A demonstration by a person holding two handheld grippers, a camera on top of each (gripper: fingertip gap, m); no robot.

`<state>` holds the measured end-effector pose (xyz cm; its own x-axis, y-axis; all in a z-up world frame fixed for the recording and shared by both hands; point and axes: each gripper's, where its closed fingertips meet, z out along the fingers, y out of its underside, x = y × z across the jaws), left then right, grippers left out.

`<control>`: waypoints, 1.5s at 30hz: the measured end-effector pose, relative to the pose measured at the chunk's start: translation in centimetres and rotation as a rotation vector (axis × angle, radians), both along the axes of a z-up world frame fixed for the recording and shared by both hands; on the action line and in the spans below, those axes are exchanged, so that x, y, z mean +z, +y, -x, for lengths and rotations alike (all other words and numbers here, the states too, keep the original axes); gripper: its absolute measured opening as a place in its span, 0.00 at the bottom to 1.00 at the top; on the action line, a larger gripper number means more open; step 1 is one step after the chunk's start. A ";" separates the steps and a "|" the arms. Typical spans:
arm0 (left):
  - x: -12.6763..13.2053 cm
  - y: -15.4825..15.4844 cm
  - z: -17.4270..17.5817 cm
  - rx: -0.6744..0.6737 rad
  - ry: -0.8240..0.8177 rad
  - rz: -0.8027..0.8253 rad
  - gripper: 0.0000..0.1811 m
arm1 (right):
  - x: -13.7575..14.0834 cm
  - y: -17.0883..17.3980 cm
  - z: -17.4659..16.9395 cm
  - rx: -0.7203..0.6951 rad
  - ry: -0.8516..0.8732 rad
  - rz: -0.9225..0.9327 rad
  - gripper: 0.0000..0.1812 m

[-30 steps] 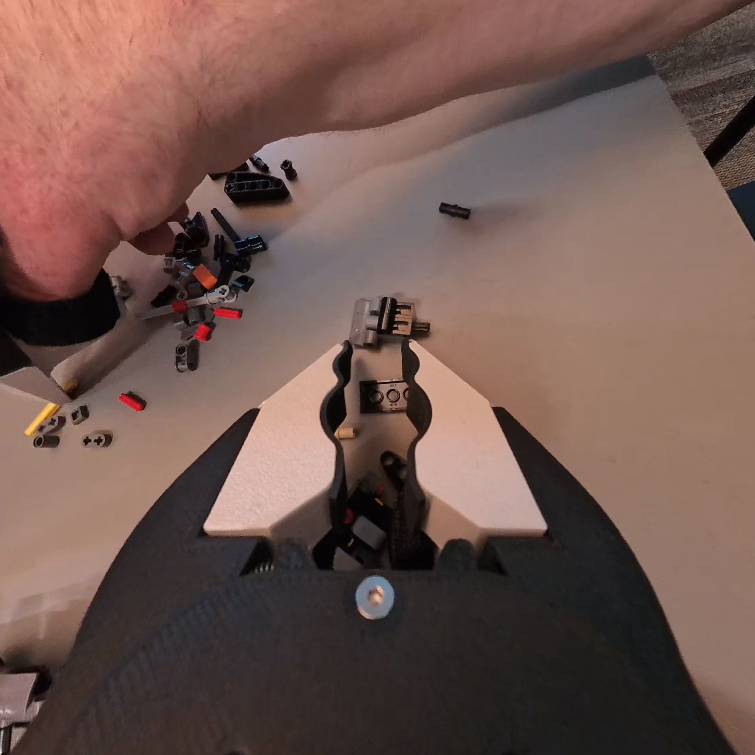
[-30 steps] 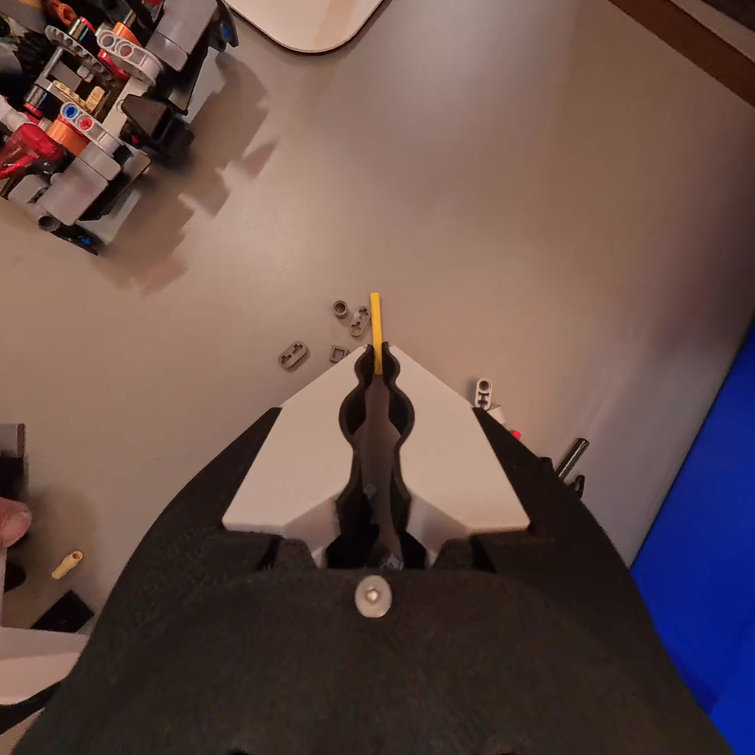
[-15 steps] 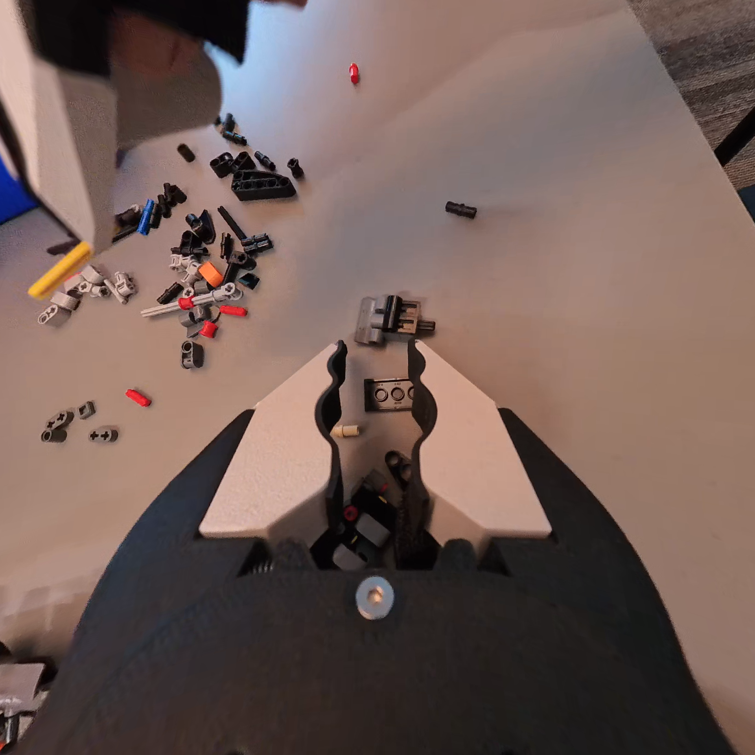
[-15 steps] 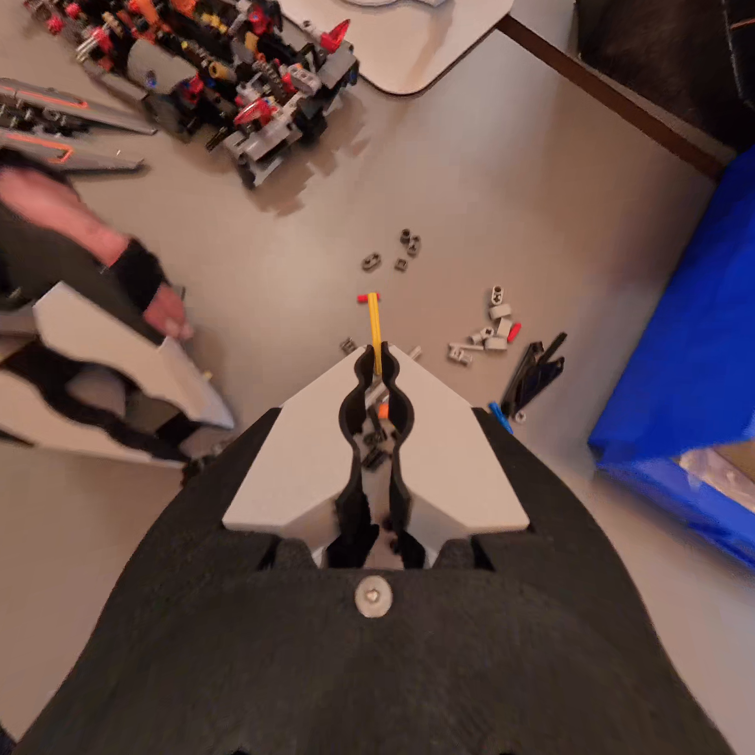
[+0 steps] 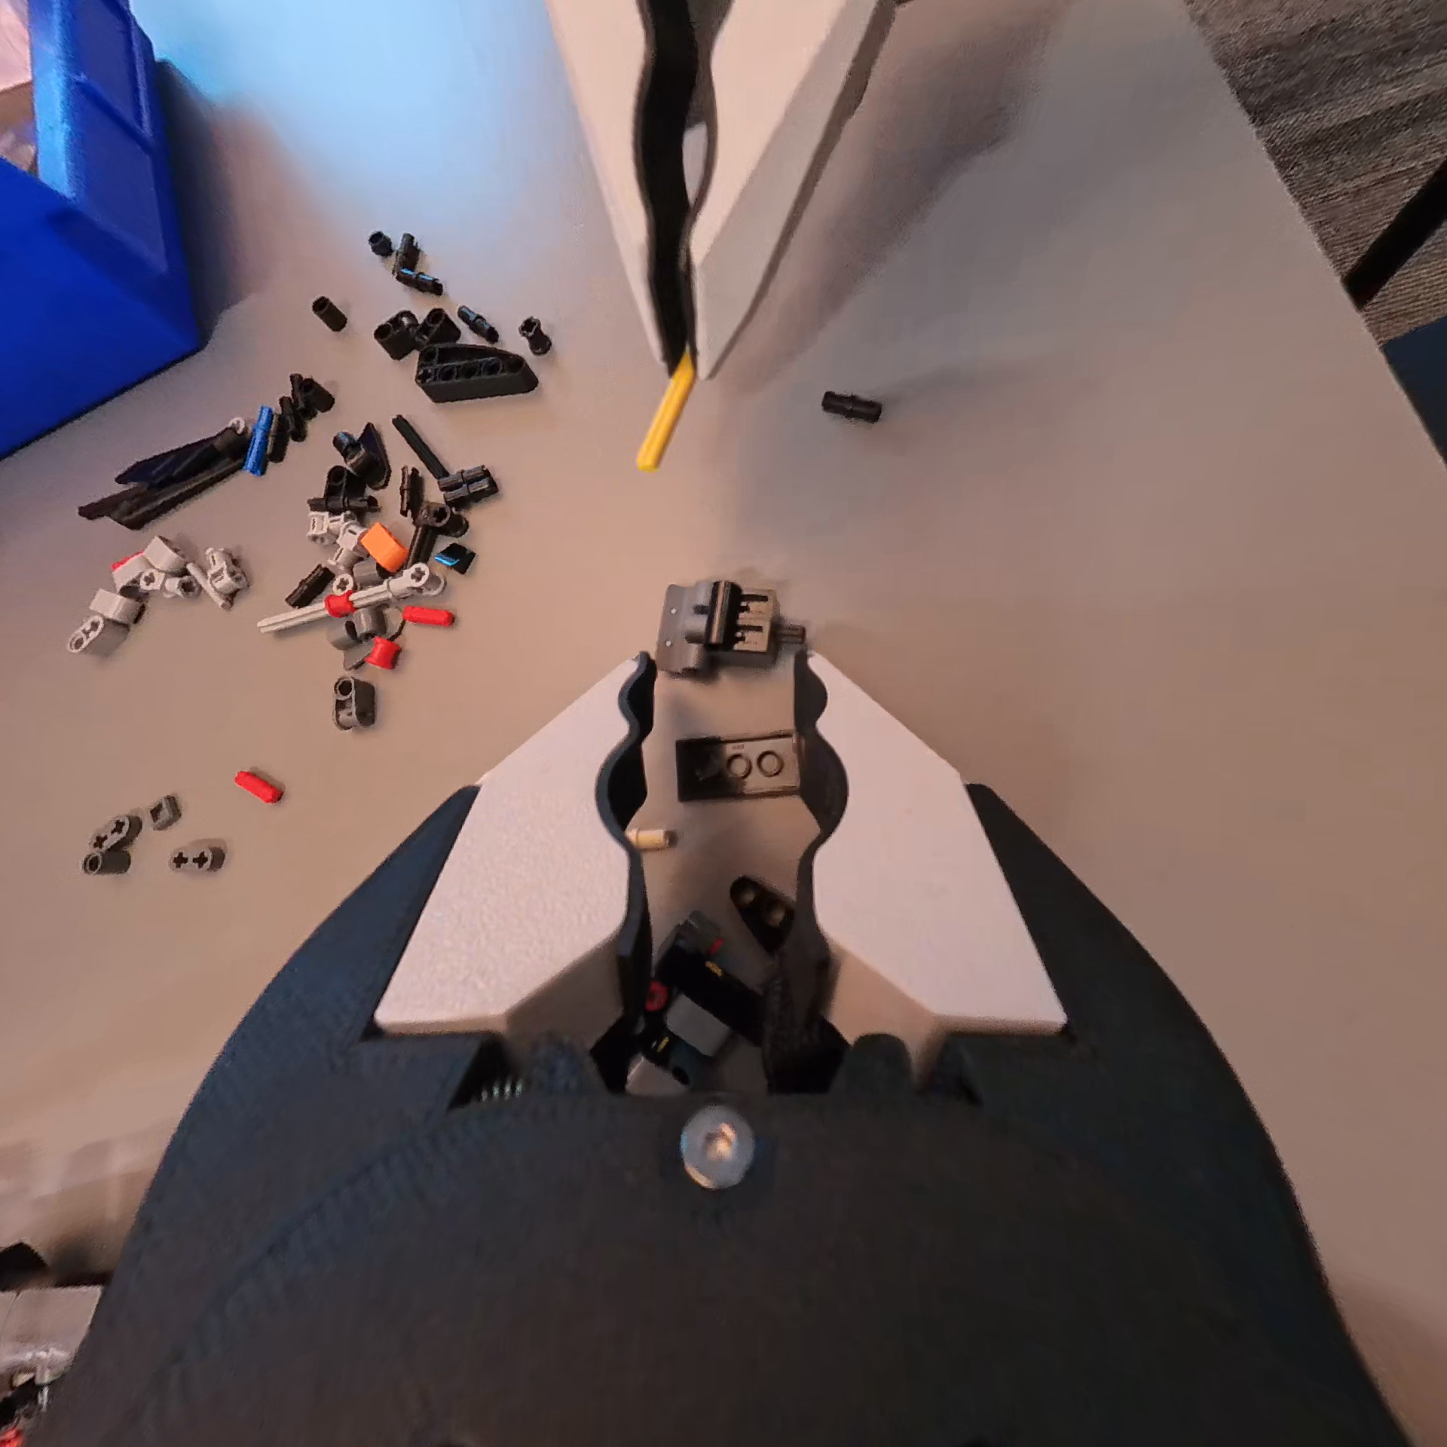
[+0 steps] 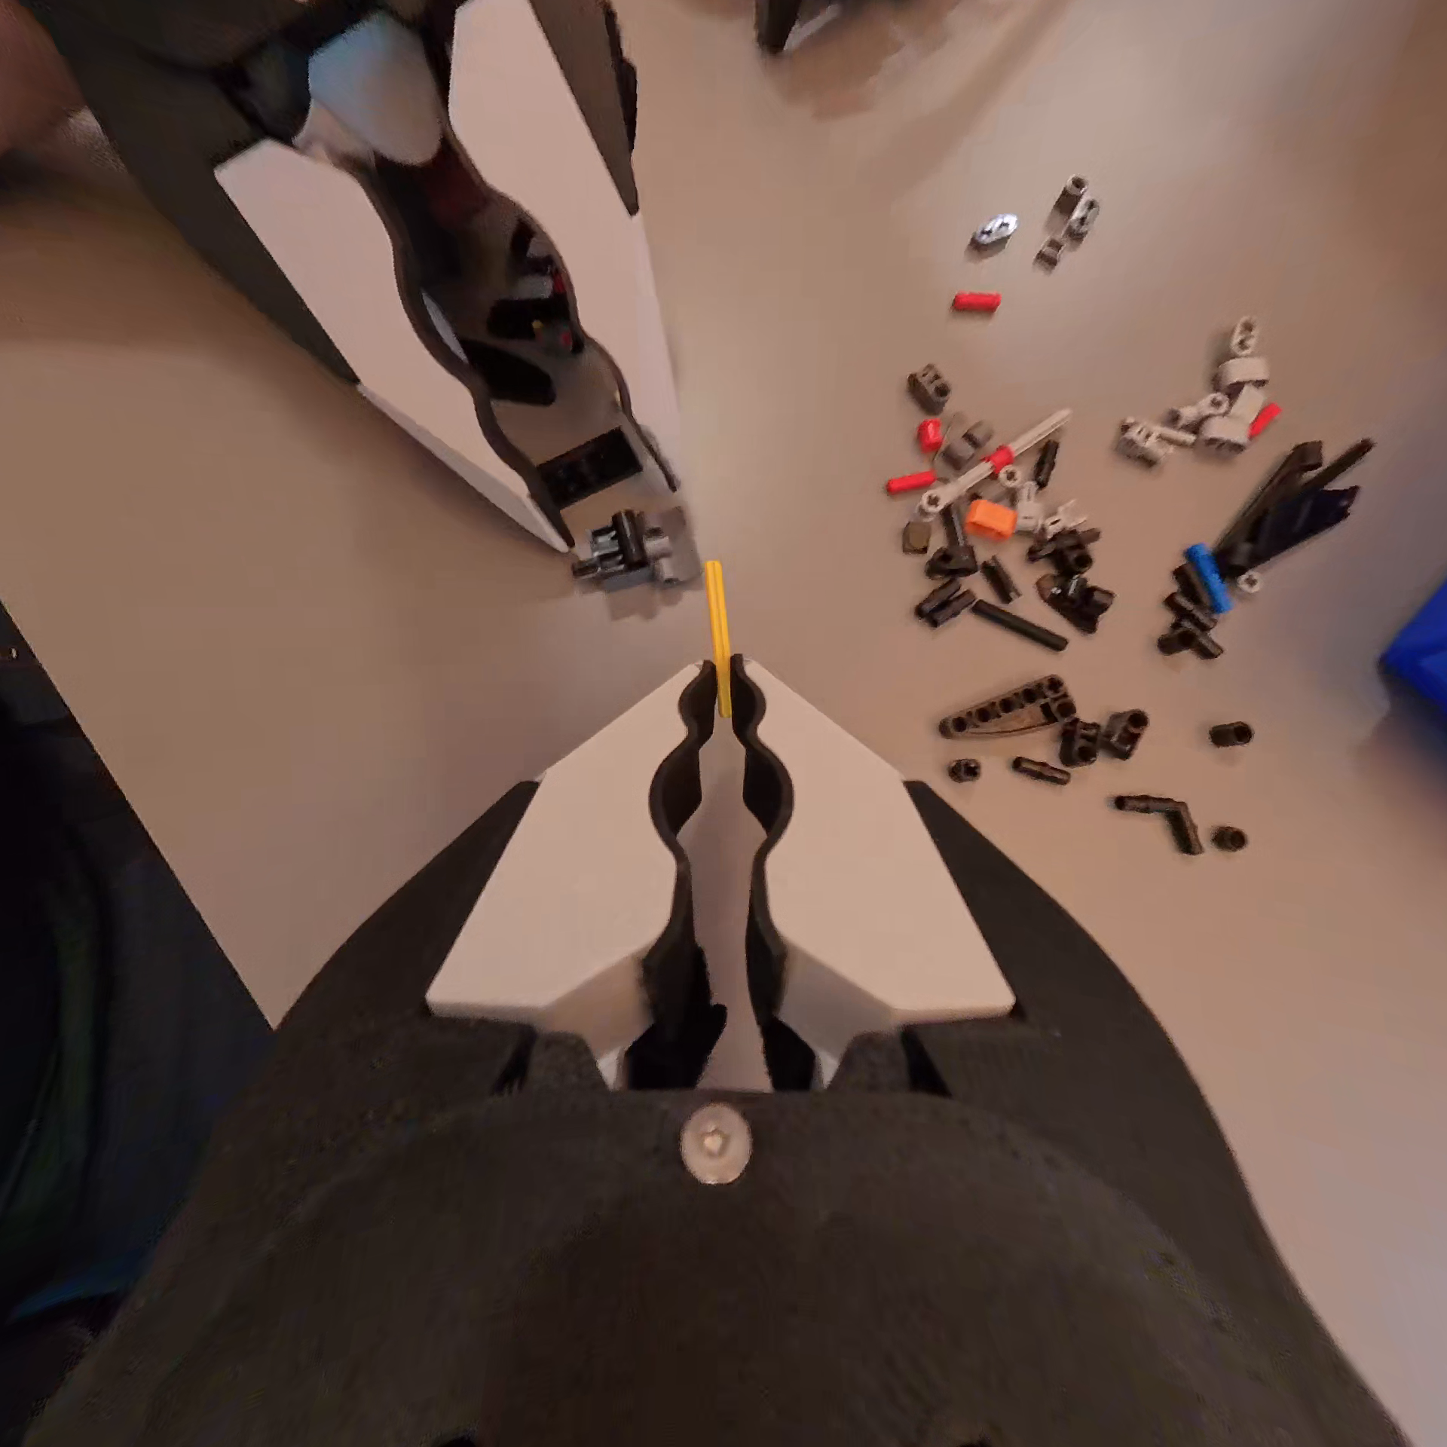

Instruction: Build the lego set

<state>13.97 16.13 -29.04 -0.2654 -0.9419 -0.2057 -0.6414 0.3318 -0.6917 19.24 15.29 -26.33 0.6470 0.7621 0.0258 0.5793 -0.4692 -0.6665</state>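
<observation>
My right gripper (image 6: 722, 665) is shut on a thin yellow axle (image 6: 716, 618) that sticks out past its tips toward a small grey and black assembly (image 6: 634, 556) on the table. My left gripper (image 5: 720, 665) is open and empty, low over the table, with that assembly (image 5: 716, 626) just beyond its tips. A black plate with holes (image 5: 740, 766) and a small tan pin (image 5: 651, 838) lie between its fingers. In the left wrist view the right gripper (image 5: 680, 356) comes down from the top with the yellow axle (image 5: 665, 419). The left gripper also shows in the right wrist view (image 6: 618, 540).
A scatter of loose black, grey, red and orange parts (image 5: 368, 548) lies left of the assembly, seen at right in the right wrist view (image 6: 1010, 532). A blue bin (image 5: 70, 258) stands at the far left. A lone black pin (image 5: 852, 407) lies to the right. The table's edge (image 5: 1331, 258) runs along the right. One gripper's finger ends stand about 7 cm off the other's.
My right gripper has carried the yellow axle from the far left parts area across to in front of the left gripper, now pointing at the grey and black assembly. The left gripper has stayed put.
</observation>
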 end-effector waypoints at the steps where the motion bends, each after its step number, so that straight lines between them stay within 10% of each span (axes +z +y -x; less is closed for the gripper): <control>1: 0.1 0.0 -0.1 0.000 -0.006 0.000 0.19 | -0.2 -0.2 0.1 0.015 -0.001 0.001 0.01; 45: 0.0 -1.1 -1.2 -0.049 -0.028 -0.012 0.08 | -2.1 -0.5 2.5 0.122 -0.127 -0.089 0.00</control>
